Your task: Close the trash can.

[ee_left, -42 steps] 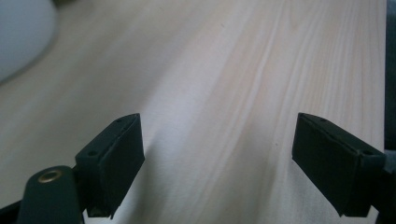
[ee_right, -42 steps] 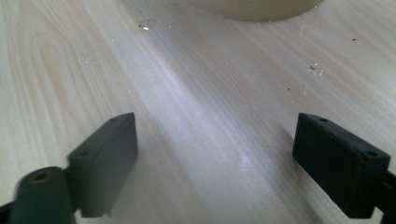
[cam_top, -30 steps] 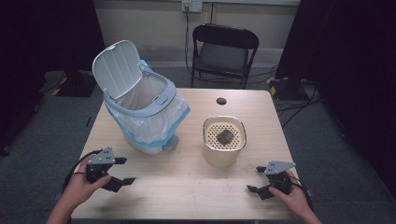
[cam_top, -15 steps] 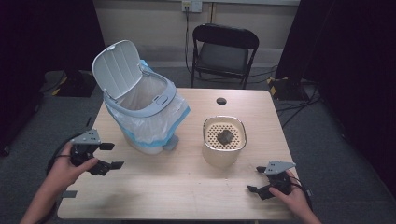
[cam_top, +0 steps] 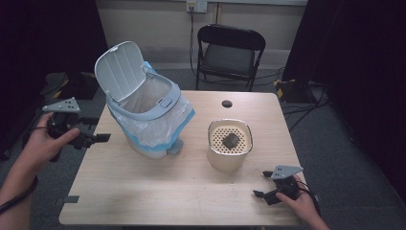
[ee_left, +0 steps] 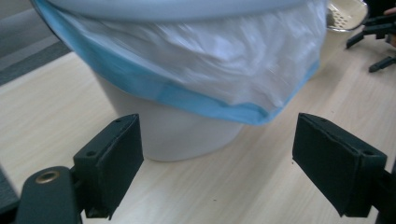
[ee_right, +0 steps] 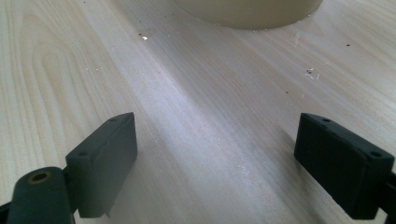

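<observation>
Pale wooden table [cam_top: 158, 191]; dark-curtained room

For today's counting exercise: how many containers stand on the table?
2: the white bin, lid up and lined with a bag, on the table's left half; the cream strainer pot to its right, holding a dark lump.

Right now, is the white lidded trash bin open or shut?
Open: the white lidded trash bin has its lid tipped up and back, exposing the plastic liner.
</observation>
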Demonstrator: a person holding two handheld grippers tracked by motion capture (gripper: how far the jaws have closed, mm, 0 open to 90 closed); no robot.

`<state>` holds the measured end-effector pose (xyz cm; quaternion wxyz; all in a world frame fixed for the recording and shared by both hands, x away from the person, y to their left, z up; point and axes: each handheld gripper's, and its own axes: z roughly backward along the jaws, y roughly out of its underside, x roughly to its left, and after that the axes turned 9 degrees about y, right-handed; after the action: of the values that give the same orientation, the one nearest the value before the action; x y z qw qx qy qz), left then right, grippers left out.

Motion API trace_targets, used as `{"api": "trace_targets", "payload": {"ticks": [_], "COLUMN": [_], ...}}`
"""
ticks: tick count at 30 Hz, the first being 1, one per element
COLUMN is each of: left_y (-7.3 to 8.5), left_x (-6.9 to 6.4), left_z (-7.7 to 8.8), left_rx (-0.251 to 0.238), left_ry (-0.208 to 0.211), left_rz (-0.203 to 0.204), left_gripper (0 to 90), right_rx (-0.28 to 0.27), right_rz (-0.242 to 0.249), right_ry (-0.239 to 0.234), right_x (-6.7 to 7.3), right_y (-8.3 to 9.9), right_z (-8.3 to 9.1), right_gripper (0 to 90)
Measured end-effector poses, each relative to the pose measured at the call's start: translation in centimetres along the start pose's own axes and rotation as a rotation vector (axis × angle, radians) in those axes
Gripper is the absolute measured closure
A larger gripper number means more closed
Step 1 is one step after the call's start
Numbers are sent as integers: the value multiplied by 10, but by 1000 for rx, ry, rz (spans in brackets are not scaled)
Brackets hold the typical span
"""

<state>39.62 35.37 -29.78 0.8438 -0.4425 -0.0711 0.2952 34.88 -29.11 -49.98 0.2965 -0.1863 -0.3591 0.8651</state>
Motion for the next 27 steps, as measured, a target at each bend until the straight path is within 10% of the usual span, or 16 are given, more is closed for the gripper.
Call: {"api": "trace_targets", "payload": {"ticks": [12,27], "left_y": [-39,-88], "left_x": [23,19], "left_z": [16,-2], "left_rx": [-34,-39], "left_ry": [-27,-56], "left_rz": [49,-46], "left_gripper": [158,142], "right_rx": [-2,0], "right_rz": [2,2], "right_ry": [0,-2], "right_x": [0,0], "right_y": [0,0], "right_z": [0,0], "right_gripper": [127,127]}}
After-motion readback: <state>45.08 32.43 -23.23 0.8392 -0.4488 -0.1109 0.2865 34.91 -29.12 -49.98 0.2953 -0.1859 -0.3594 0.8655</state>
